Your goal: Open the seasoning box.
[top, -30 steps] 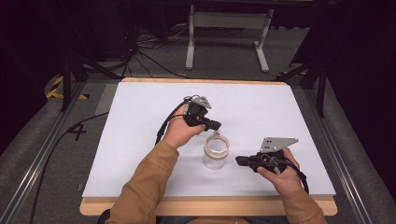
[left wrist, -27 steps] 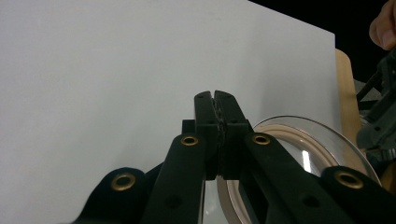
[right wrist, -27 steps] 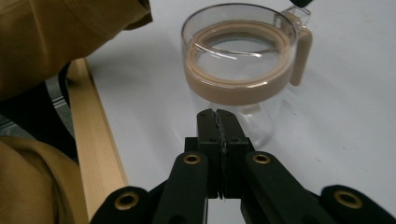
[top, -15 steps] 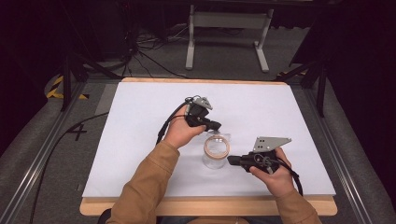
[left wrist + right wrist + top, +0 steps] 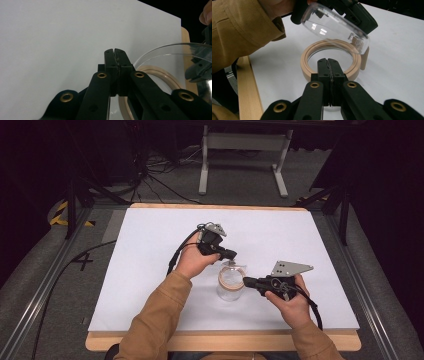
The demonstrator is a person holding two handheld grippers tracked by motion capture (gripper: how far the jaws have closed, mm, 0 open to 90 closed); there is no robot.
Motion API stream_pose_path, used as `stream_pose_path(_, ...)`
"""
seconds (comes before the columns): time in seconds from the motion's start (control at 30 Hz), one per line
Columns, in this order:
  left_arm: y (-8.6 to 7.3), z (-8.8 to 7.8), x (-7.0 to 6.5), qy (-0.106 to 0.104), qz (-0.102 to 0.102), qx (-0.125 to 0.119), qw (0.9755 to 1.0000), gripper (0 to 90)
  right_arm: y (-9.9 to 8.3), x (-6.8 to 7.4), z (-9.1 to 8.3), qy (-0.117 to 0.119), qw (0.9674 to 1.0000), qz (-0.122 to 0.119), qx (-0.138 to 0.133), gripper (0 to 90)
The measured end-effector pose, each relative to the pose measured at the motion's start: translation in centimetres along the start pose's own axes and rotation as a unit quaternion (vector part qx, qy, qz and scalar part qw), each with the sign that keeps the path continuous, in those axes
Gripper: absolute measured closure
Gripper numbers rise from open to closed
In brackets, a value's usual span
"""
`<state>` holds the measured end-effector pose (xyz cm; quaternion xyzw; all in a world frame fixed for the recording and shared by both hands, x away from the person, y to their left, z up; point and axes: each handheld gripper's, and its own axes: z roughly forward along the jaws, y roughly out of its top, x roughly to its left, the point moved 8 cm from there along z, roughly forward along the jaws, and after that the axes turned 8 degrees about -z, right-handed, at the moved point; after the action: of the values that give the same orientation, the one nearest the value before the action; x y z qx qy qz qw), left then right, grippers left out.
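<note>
Jar upright on white table; clear lid tilted above wooden rim. Left gripper jaws clenched, right gripper likewise, both empty.

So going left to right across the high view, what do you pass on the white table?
Left gripper → clear jar with the tan rim → right gripper, whose fingers meet the jar's right side, all over the white table.

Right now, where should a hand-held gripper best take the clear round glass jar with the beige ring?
Probably by the thick beige ring at its uncovered edge, coming from the person's right: the tilted clear lid hangs over the opposite side, and the clear glass jar wall looks slippery.
</note>
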<state>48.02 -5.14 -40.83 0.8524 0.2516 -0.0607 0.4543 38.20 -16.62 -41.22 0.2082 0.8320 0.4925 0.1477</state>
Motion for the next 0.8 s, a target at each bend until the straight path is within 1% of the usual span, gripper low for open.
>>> stream_pose_path(0.13,-0.1,-0.5,0.0,0.006,0.001,-0.001,1.0000,89.0,0.1,-0.1,0.2,-0.001,1.0000,-0.004,0.000,90.0)
stream_pose_path(0.2,-0.1,-1.4,0.0,0.013,-0.002,-0.010,0.9999,88.8,0.2,-0.1,0.3,0.002,1.0000,-0.005,-0.001,90.0)
stream_pose_path(0.27,-0.1,-2.0,-0.1,0.015,-0.002,-0.021,0.9997,88.6,0.3,0.0,0.3,0.003,1.0000,-0.009,0.000,90.0)
stream_pose_path(0.3,-0.1,-2.4,-0.2,0.017,-0.001,-0.022,0.9996,88.5,0.3,-0.1,0.3,0.003,0.9999,-0.011,0.000,90.0)
stream_pose_path(0.33,-0.1,-2.4,-0.2,0.017,-0.001,-0.022,0.9996,88.4,0.3,-0.1,0.3,0.003,0.9999,-0.011,0.000,90.0)
stream_pose_path(0.37,-0.2,-3.3,-0.4,0.022,-0.002,-0.029,0.9994,88.2,0.5,-0.2,0.2,0.003,0.9999,-0.011,-0.002,90.0)
stream_pose_path(0.4,-0.2,-3.3,-0.4,0.022,-0.002,-0.029,0.9994,88.1,0.7,-0.2,0.2,0.004,0.9999,-0.012,-0.004,90.0)
stream_pose_path(0.43,-0.3,-3.7,-0.5,0.023,-0.002,-0.033,0.9992,88.0,0.8,-0.3,0.2,0.004,0.9999,-0.011,-0.005,90.0)
stream_pose_path(0.47,-0.5,-4.4,-0.6,0.028,-0.001,-0.038,0.9989,88.0,0.9,-0.4,0.1,0.004,0.9999,-0.013,-0.007,90.0)
stream_pose_path(0.53,-0.8,-5.2,-0.8,0.032,-0.006,-0.038,0.9987,87.7,1.2,-0.6,0.0,0.006,0.9998,-0.015,-0.010,90.0)
stream_pose_path(0.6,-1.0,-5.7,-0.8,0.038,-0.004,-0.041,0.9985,87.4,1.5,-0.9,-0.2,0.007,0.9998,-0.015,-0.013,90.0)
stream_pose_path(0.67,-1.3,-6.2,-0.9,0.043,-0.012,-0.042,0.9981,86.8,1.8,-1.1,-0.2,0.006,0.9997,-0.018,-0.017,90.0)
stream_pose_path(0.7,-1.6,-6.6,-0.9,0.046,-0.013,-0.039,0.9981,86.2,1.9,-1.2,-0.2,0.005,0.9996,-0.020,-0.018,90.0)
stream_pose_path(0.73,-1.6,-6.6,-0.9,0.046,-0.013,-0.039,0.9981,85.6,1.9,-1.2,-0.2,0.005,0.9996,-0.020,-0.018,90.0)
stream_pose_path(0.8,-1.9,-7.0,-0.9,0.049,-0.020,-0.043,0.9977,85.5,2.2,-1.4,-0.2,0.007,0.9995,-0.024,-0.021,90.0)
